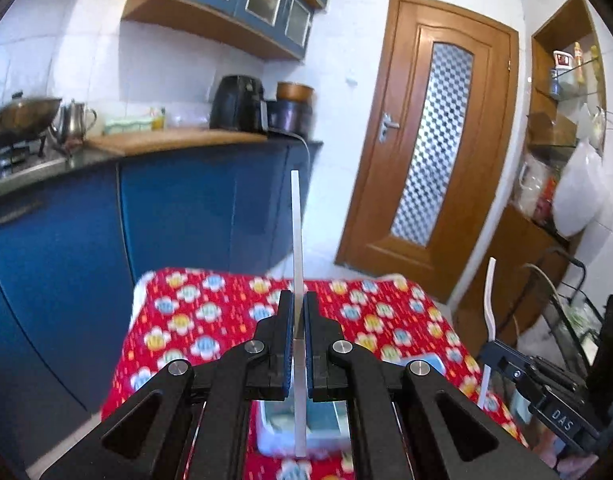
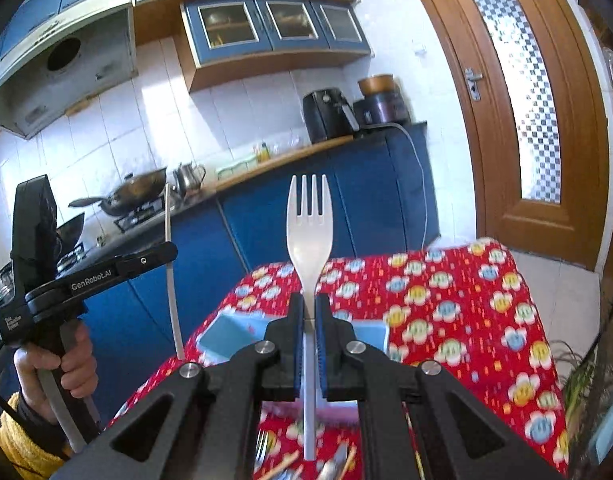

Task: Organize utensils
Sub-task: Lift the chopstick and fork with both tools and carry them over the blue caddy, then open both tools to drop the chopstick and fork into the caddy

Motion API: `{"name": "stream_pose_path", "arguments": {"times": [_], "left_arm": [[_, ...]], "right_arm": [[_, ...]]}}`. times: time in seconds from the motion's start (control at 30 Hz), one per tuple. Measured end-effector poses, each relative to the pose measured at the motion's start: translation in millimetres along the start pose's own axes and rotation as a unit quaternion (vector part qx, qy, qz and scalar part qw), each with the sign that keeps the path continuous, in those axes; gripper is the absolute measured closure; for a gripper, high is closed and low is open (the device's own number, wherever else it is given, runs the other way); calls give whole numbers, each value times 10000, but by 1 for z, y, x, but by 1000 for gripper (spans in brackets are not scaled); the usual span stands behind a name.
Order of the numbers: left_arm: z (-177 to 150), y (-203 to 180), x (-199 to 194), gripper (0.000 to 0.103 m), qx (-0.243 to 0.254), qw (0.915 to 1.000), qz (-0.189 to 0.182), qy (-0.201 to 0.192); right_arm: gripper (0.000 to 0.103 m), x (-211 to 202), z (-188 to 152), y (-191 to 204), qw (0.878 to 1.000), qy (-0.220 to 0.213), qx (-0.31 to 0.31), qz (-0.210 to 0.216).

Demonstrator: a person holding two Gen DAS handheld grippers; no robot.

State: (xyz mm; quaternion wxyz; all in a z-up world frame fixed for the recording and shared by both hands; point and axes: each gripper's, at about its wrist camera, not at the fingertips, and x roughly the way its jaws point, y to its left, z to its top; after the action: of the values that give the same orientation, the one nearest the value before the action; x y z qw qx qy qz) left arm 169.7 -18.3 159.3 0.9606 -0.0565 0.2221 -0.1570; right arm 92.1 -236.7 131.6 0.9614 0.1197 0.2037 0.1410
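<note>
My left gripper [image 1: 298, 312] is shut on a thin white utensil [image 1: 296, 232], seen edge-on and held upright above the table; it also shows in the right wrist view [image 2: 171, 276]. My right gripper [image 2: 309, 312] is shut on a white plastic fork [image 2: 309, 232], tines up, above the table; the fork also shows in the left wrist view [image 1: 489, 300]. A light blue and white container [image 1: 322, 424] sits on the red flowered tablecloth [image 1: 210, 320] below both grippers, partly hidden by them; it also shows in the right wrist view [image 2: 230, 334]. Several loose utensils [image 2: 290, 464] lie near the cloth's front edge.
Blue kitchen cabinets [image 1: 178, 208] with a counter stand behind the table, holding an air fryer [image 1: 238, 104], a kettle [image 1: 76, 120] and a wok [image 1: 22, 114]. A wooden door [image 1: 430, 140] is at the right, with shelves [image 1: 562, 128] and bags beside it.
</note>
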Motion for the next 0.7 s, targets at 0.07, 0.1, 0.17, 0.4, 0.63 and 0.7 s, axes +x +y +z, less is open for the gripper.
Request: {"name": "stream_pose_path", "arguments": {"times": [0.07,0.1,0.17,0.4,0.63,0.7], "left_arm": [[1,2,10,98,-52,9999,18,-94],[1,2,14,98,-87,9999,12,-134],[-2,3,23,98,-106,9998,49,-173],[-29,5,51,98,-83,9999,97,-112],[-48,5,62,98,40,9998,181,-104],[-51,5,61,98,78,9997,194,-100]], "right_arm": [[96,8,2,-2,9999,-164,-35,-17],[96,13,3,-4,9997,-240,-56,-32],[96,24,2,-5,9991,-380,-143,-90],[96,58,-14,-2,9950,-677,-594,-438],[96,75,-32,-6,9943,-590,-714,-524],[96,75,-36,-7,9951,-513,-674,-501]]}}
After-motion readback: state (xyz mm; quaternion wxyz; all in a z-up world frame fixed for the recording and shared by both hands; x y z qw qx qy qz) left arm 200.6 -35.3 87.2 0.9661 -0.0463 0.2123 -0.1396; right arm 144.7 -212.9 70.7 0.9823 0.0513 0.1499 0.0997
